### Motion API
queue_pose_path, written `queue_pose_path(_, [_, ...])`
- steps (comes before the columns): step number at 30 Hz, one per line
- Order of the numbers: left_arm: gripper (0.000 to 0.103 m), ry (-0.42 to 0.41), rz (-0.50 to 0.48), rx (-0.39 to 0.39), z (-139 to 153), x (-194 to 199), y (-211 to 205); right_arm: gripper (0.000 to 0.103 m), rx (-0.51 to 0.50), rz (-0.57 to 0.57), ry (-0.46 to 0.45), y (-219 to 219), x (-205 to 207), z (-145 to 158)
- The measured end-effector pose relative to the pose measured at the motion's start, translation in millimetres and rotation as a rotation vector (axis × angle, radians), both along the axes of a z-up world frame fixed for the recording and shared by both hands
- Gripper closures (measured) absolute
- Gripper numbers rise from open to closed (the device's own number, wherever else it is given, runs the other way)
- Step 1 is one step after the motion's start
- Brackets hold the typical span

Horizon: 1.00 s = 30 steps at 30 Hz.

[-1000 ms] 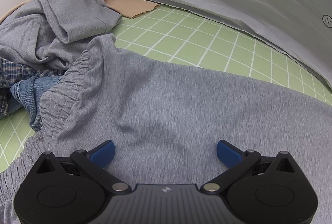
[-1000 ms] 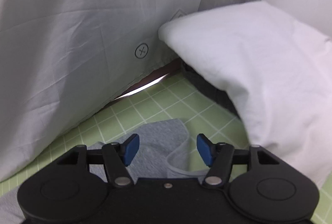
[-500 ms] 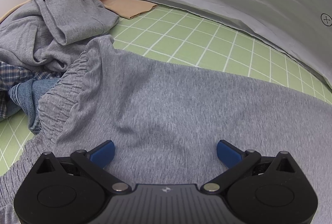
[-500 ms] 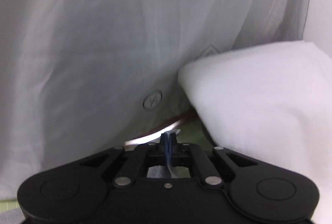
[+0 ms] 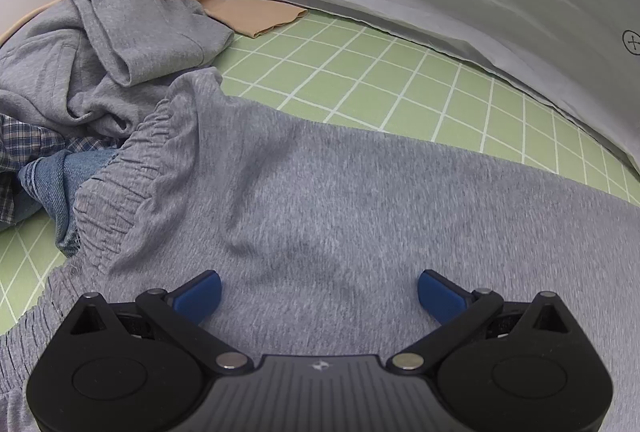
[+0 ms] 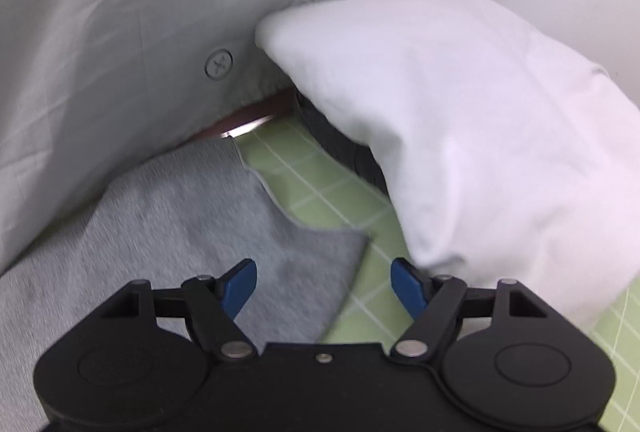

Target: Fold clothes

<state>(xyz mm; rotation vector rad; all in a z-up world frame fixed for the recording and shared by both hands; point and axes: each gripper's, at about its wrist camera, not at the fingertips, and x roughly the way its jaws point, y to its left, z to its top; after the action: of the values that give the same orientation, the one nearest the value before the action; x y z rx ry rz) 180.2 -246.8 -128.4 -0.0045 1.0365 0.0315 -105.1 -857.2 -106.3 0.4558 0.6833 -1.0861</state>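
Left view: left gripper (image 5: 319, 291) jaws wide over grey sweatpants (image 5: 360, 200); clothes pile (image 5: 100, 72) beside waistband.
Right view: right gripper (image 6: 323, 282) jaws just opened, gripping nothing, above the sweatpants' cuff; white cloth (image 6: 460, 120) beside.

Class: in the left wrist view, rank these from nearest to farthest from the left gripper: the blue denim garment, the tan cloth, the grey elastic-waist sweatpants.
From the left gripper:
1. Grey elastic-waist sweatpants, directly under the open jaws.
2. Blue denim garment, on the left, beside the waistband.
3. Tan cloth, at the far upper left, by the grey sheet.
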Motion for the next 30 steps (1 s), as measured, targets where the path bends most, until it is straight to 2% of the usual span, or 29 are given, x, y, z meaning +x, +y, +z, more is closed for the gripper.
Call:
queue_pose_path(2, [0.0,0.002,0.0,0.0,0.0,0.3,0.4,0.033,0.021,-0.017,-0.016,-1.7,-4.0,-5.1])
queue_pose_path(3, [0.0,0.002,-0.002,0.0,0.3,0.9,1.1,0.048,0.028,-0.029,-0.025,-3.6,-6.1,-7.3])
queue_pose_path(4, [0.0,0.001,-0.002,0.0,0.3,0.8,1.2,0.083,0.035,-0.04,-0.034,-5.6,-8.2,-9.5])
queue_pose_path(5, [0.0,0.0,-0.001,0.0,0.3,0.6,1.2,0.102,0.042,-0.052,-0.043,-7.6,-10.3,-11.7])
queue_pose_path(7, [0.0,-0.003,0.0,0.0,0.2,0.0,1.1,0.103,0.046,-0.105,-0.059,-9.5,-19.7,-11.0])
queue_pose_path(9, [0.0,-0.006,0.002,0.0,0.0,-0.7,1.0,0.103,0.006,-0.15,0.051,-6.5,-22.5,-12.7])
queue_pose_path(10, [0.0,-0.008,0.002,0.0,-0.2,-1.2,1.0,0.103,-0.007,-0.165,0.075,-3.3,-29.0,-12.7])
queue_pose_path(12, [0.0,-0.009,0.003,0.0,-0.2,-1.8,1.0,0.103,0.013,-0.148,0.039,-1.2,-41.5,-12.6])
queue_pose_path(14, [0.0,-0.006,0.004,-0.001,0.1,-1.4,0.9,0.094,0.04,-0.088,0.01,5.0,-49.4,-9.7])
queue_pose_path(15, [0.0,0.003,0.004,-0.003,1.1,-1.5,0.9,0.071,0.05,-0.063,0.004,9.1,-52.8,-7.6])
queue_pose_path(16, [0.0,0.015,0.003,-0.006,2.4,-1.7,0.9,0.054,0.061,-0.037,-0.013,16.2,-58.0,-4.1])
queue_pose_path(17, [0.0,0.026,0.002,-0.009,3.6,-1.9,0.9,0.05,0.073,-0.025,-0.039,23.6,-64.8,-0.3])
queue_pose_path(18, [0.0,0.024,-0.004,-0.02,7.7,-5.9,0.9,0.04,0.085,-0.017,-0.068,30.8,-72.0,3.6])
queue_pose_path(19, [0.0,0.016,-0.012,-0.033,12.7,-11.2,0.8,0.021,0.1,-0.009,-0.094,42.4,-82.1,8.9])
queue_pose_path(21, [0.0,-0.011,-0.044,-0.055,26.5,-28.0,1.2,0.001,0.1,0.01,-0.125,65.5,-99.9,18.9])
queue_pose_path(25, [0.0,-0.051,-0.11,-0.075,51.1,-77.4,6.3,0.0,0.121,0.075,-0.219,118.8,-142.6,37.0])
queue_pose_path(28, [0.0,-0.062,-0.144,-0.077,58.9,-120.0,14.9,0.0,0.141,0.067,-0.291,151.2,-176.9,38.5])
queue_pose_path(30, [0.0,-0.062,-0.16,-0.078,61.8,-148.3,22.4,0.0,0.152,0.063,-0.292,169.7,-200.3,37.4])
